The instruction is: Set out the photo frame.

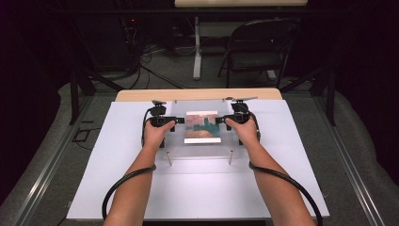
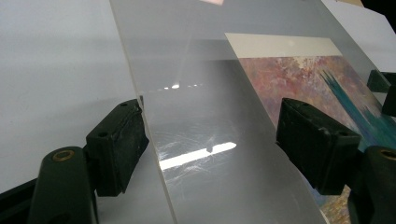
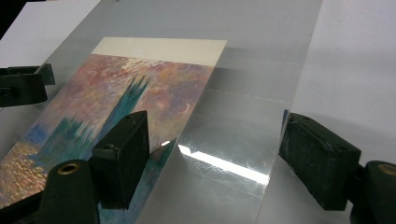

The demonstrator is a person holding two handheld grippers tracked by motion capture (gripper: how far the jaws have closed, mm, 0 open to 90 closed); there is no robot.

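Observation:
A clear acrylic sheet [image 1: 200, 149] lies on the white board, with a painted print [image 1: 202, 126] of pink sky and teal shapes under it. My left gripper [image 1: 175, 121] is at the sheet's left edge and my right gripper [image 1: 219, 120] at its right side, facing each other across the print. In the left gripper view the left gripper [image 2: 212, 112] is open, one jaw outside the sheet's [image 2: 205, 93] edge and one over the print [image 2: 317, 79]. In the right gripper view the right gripper [image 3: 217, 123] is open likewise, straddling the sheet's [image 3: 243, 107] edge beside the print [image 3: 140, 88].
Two thin metal posts [image 1: 169, 159] [image 1: 230, 157] stand at the sheet's near corners. The white board [image 1: 117, 188] covers a wooden table. A folding chair [image 1: 261, 47], a table leg [image 1: 197, 52] and floor cables [image 1: 150, 56] lie beyond.

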